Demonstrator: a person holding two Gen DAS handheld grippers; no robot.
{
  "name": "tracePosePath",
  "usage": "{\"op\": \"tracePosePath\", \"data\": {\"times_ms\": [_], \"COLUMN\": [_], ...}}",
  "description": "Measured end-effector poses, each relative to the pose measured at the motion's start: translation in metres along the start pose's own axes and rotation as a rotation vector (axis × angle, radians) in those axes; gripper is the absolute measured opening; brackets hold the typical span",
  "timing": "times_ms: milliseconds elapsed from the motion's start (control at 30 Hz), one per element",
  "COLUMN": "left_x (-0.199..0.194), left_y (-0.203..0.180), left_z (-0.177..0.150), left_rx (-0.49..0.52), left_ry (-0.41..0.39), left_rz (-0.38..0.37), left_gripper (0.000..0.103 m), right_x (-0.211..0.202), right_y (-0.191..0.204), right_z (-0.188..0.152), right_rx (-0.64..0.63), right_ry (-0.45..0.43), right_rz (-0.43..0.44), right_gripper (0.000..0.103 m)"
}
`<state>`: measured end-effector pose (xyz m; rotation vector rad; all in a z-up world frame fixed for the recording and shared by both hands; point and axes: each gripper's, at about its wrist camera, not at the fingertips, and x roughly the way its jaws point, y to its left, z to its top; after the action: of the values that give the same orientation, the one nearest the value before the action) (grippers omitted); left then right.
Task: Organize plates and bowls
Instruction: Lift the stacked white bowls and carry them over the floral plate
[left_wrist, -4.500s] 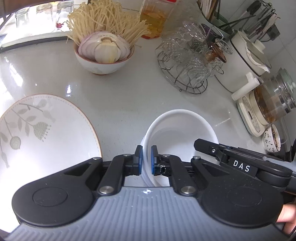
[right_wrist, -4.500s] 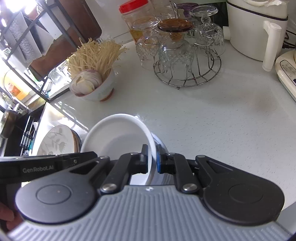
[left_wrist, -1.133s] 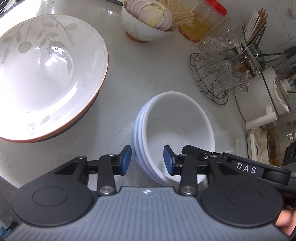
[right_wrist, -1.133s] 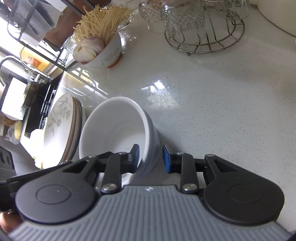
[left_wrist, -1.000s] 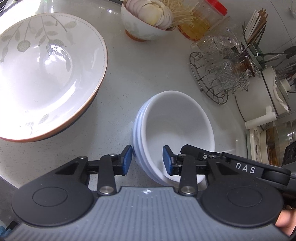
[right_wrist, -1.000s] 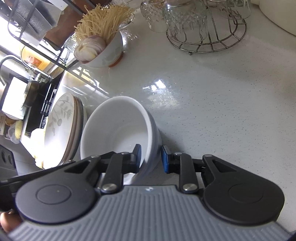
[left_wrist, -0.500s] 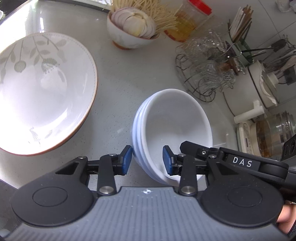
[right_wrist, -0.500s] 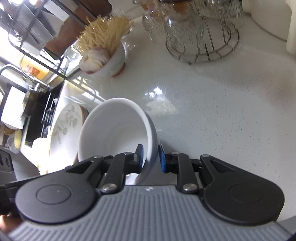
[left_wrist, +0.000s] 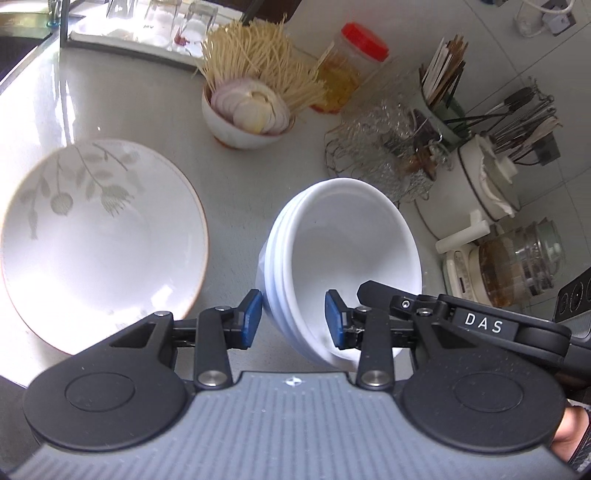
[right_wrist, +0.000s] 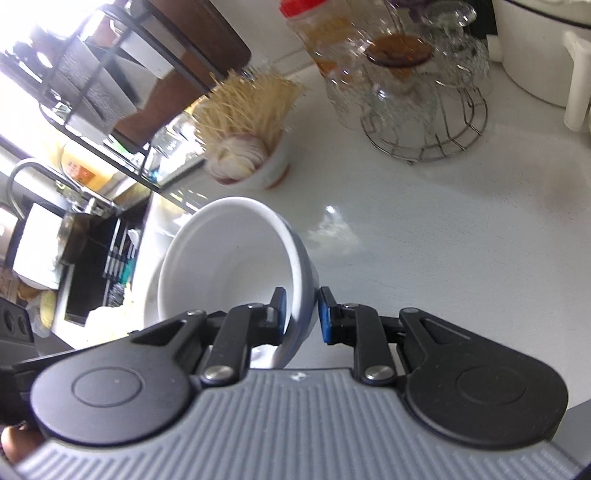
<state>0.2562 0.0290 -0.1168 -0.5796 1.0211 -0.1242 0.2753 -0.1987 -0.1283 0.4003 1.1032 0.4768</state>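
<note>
1. The left gripper (left_wrist: 293, 317), black with blue rubber pads, is clamping the near rim of a stack of glossy white ceramic bowls (left_wrist: 343, 258): one pad is pressing the outer wall, the other is sitting inside the top bowl.
2. The right gripper (right_wrist: 301, 314) is pinching the opposite rim of the same stack (right_wrist: 229, 266), one blue pad inside and one outside, with the smooth wall squeezed between them.
3. The stack, showing several nested rounded rims, is tilting and appearing to hang clear of the speckled pale stone countertop (left_wrist: 243, 184), between the two grippers.
4. A wide shallow white ceramic plate with a grey leaf print and a thin brown edge (left_wrist: 99, 236) is lying just left of the stack in the left wrist view, apart from it.
5. Farther back, a small white bowl holding sliced purple onion and a bundle of dry straw-coloured noodles (left_wrist: 247, 110) is standing on the counter.
6. To its right, a round wire rack of upturned cut-glass cups (left_wrist: 388, 162) is standing near a clear plastic jar with a red lid (left_wrist: 351, 70).
7. A bare thumb (left_wrist: 569, 432) is showing at the lower right edge, behind the second gripper's black arm.
</note>
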Motion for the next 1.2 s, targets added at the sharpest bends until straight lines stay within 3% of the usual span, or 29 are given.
{"op": "tracePosePath", "data": {"times_ms": [300, 667, 1200], "left_x": [-0.03, -0.047, -0.031], "left_y": [0.025, 0.079, 0.135], "left_z": [0.017, 0.029, 0.056], "left_rx": [0.019, 0.011, 0.03], "left_ry": [-0.027, -0.025, 0.022], "left_rz": [-0.012, 0.01, 0.055], "left_gripper": [0.042, 0.043, 0.043], "right_x": [0.005, 0.039, 0.099], "right_y": [0.04, 0.087, 0.118], "right_z": [-0.002, -0.015, -0.023], "right_rx": [-0.01, -0.03, -0.016], "right_ry": [-0.038, -0.023, 0.029], "right_rz": [0.009, 0.007, -0.026], "right_gripper": [0.021, 0.021, 0.022]}}
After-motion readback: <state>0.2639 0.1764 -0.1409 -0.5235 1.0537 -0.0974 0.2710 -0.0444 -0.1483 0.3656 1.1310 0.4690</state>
